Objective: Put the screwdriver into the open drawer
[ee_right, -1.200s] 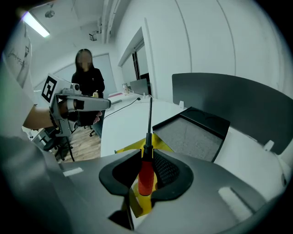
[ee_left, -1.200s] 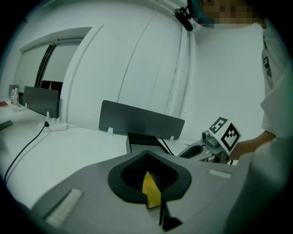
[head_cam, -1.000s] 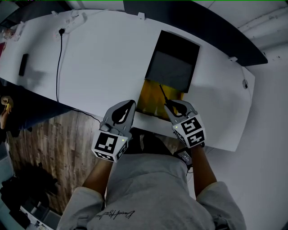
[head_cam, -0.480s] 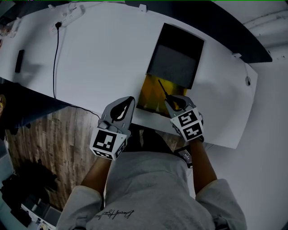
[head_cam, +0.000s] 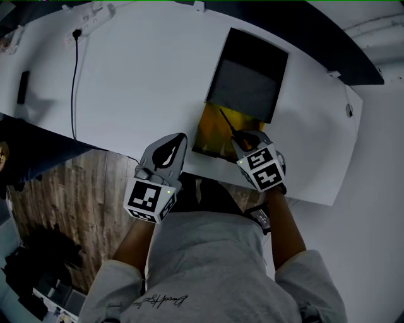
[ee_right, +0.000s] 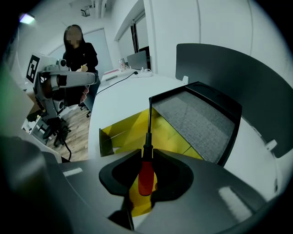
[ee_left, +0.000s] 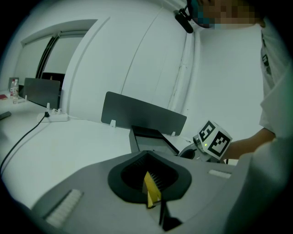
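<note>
My right gripper (head_cam: 248, 142) is shut on the screwdriver (ee_right: 145, 176): its red handle sits between the jaws, and the black shaft (head_cam: 226, 122) reaches forward over the open yellow drawer (head_cam: 214, 131). The drawer (ee_right: 128, 132) sticks out of a low black cabinet (head_cam: 247, 76) at the table's near edge, and the shaft tip hangs above its inside. My left gripper (head_cam: 172, 151) hovers left of the drawer by the table edge, jaws together with nothing held. In the left gripper view, that gripper (ee_left: 147, 155) shows only a thin yellow sliver through the gap.
The white table (head_cam: 139, 76) carries a black cable (head_cam: 74, 76), a power strip (head_cam: 88, 12) and a small black bar (head_cam: 23, 86) at the far left. A grey partition (ee_right: 229, 73) stands behind the cabinet. A person (ee_right: 78, 59) stands beyond the table's end.
My right gripper has sunk a little toward the drawer and tipped steeper, still gripping the screwdriver. The left gripper has stayed put.
</note>
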`<state>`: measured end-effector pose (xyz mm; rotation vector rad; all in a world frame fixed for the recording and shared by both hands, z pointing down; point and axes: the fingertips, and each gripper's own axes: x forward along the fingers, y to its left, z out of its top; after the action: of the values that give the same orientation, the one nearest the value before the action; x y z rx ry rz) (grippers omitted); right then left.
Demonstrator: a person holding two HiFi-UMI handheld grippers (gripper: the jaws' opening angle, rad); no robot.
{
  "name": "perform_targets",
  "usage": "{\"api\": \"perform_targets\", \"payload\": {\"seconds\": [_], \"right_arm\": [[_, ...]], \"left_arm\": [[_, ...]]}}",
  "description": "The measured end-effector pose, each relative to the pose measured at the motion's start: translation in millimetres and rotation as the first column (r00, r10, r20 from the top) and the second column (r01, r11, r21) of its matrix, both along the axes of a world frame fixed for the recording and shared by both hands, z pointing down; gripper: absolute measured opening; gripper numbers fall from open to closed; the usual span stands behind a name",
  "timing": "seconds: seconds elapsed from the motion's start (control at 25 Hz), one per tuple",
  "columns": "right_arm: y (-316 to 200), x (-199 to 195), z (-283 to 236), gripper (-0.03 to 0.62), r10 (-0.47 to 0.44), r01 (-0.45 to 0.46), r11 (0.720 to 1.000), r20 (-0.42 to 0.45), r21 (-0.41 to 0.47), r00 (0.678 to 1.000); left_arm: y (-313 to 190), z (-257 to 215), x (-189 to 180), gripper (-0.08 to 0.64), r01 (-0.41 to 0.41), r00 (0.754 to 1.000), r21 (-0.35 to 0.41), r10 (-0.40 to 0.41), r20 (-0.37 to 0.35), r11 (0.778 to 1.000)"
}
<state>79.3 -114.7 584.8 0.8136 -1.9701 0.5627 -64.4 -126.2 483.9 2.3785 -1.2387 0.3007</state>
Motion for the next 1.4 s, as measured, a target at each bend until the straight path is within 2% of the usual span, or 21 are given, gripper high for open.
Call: {"api": "perform_targets", "payload": {"seconds": [0.8,1.4], "right_arm": [[-2,-1,34,0.095,-0.037,0.019,0.988,-0.116,-0.151,0.993],[-4,-3,49,0.097,-0.067,0.031,0.98,-0.177,-0.199,0.982]], "left_arm": [[-15,13,-8,-0.002,-0.019,1.0,-0.022,0.019,-0.007,1.0],[-14,18,-7,-0.001,-0.029,1.0,-0.029,0.029,-0.001,0.999]]}}
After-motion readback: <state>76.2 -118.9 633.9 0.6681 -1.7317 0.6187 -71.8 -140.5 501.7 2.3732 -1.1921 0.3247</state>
